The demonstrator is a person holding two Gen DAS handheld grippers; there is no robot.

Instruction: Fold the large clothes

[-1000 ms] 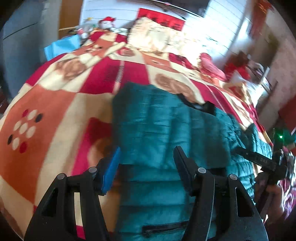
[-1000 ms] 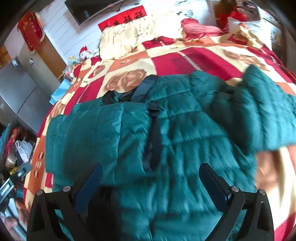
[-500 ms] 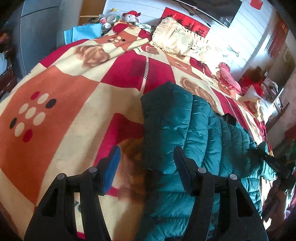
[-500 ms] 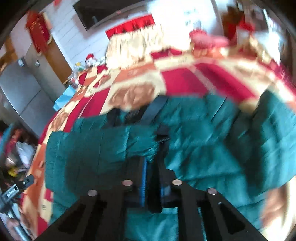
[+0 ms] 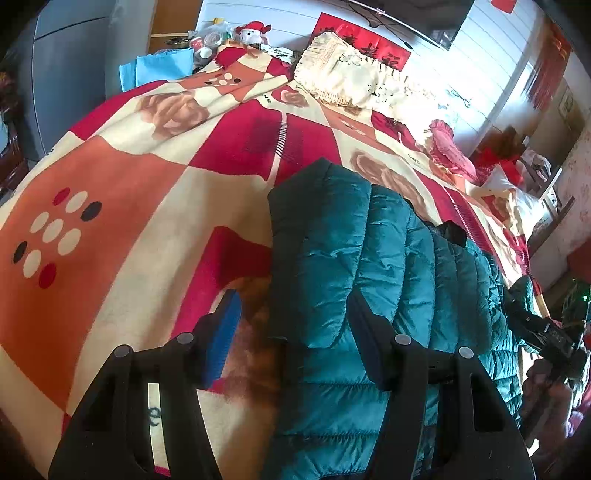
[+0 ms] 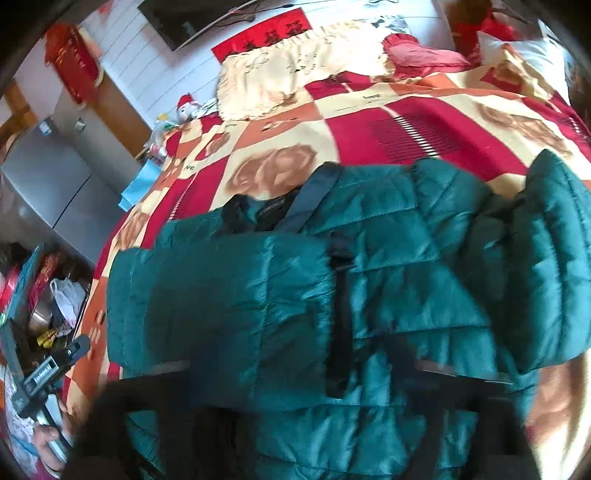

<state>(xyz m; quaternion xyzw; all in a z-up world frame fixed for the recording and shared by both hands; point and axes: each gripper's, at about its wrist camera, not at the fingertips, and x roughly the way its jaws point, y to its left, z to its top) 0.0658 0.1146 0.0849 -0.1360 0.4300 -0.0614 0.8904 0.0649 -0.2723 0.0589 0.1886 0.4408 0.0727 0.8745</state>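
A teal quilted jacket (image 6: 388, 295) is lying spread across a bed covered by a red, orange and cream patterned blanket (image 5: 129, 177), its collar pointing toward the cream fringed pillow (image 6: 273, 81) at the headboard end. One sleeve is lying folded across the chest, and the other is bunching up at the right side of the right wrist view. The left hand-held gripper (image 5: 291, 332) is hovering over the jacket's edge with its jaws standing partly apart: the blue-padded finger (image 5: 225, 336) is hanging above bare blanket just beside the garment, while the black finger is sitting over the puffed fabric, and neither is pinching it. The right hand-held gripper (image 6: 303, 369) is appearing only as a motion-blurred dark frame low in its own view; its jaws are opening wide, with the jacket's front lying beneath them and nothing gripped. A stuffed toy in a red hat (image 5: 253, 31) is sitting at the bed's far corner, near a grey cabinet (image 6: 48, 177) against the wall.
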